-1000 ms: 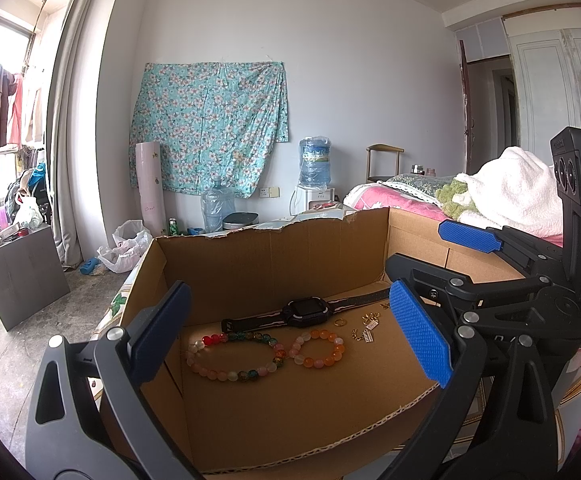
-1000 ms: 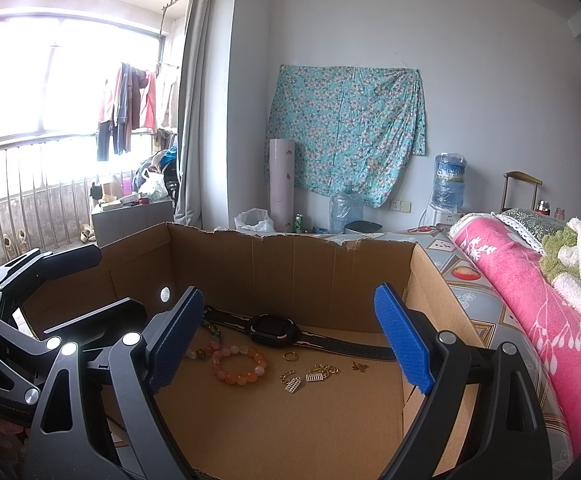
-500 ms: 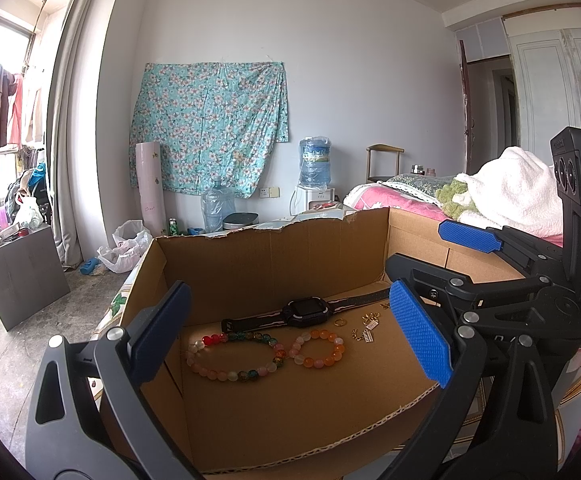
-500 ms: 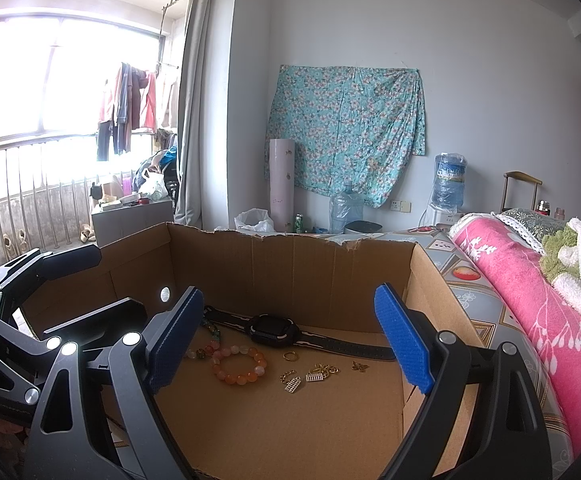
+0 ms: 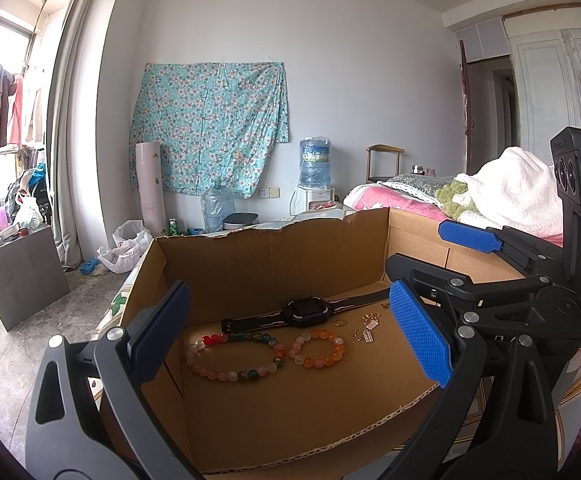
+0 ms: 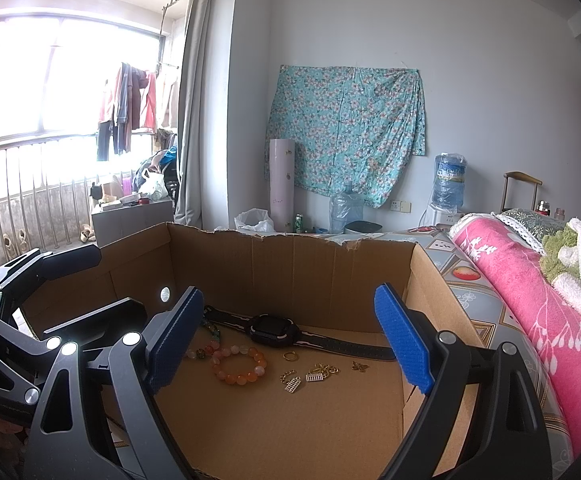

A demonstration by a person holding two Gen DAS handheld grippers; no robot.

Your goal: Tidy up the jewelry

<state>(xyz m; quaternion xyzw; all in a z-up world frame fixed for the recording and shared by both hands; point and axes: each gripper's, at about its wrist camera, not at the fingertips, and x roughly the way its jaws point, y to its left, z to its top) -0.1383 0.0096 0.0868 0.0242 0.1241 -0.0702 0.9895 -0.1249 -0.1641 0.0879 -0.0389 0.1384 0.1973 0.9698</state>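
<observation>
**A:** Two hand-held claws hang at the near edge of a cardboard box [image 5: 274, 256] with a torn back wall. Both are spread wide and empty: the left gripper [image 5: 290, 332] and the right gripper [image 6: 290, 336] each frame the jewelry between their blue pads without touching it.

**B:** Where does the jewelry lie from them?

**A:** Ahead and below, on the box floor. A black watch [image 5: 305, 312] lies farthest out, its strap running crosswise to both claws. Nearer, straight ahead of the left claw, lie a multicolored bead bracelet [image 5: 232, 354] and, beside it toward the right pad, an orange bead bracelet [image 5: 317, 349]. A gold ring [image 6: 289, 356] and small gold charms [image 6: 308, 376] sit dead ahead of the right claw.

**B:** Which claw is better placed?

**A:** By judgement, the left for the long bracelet, whose long axis also runs crosswise, so it spans the gap between the pads instead of fitting into it. The right looks nearer the ring and charms. The orange bracelet lies between the two.
</observation>
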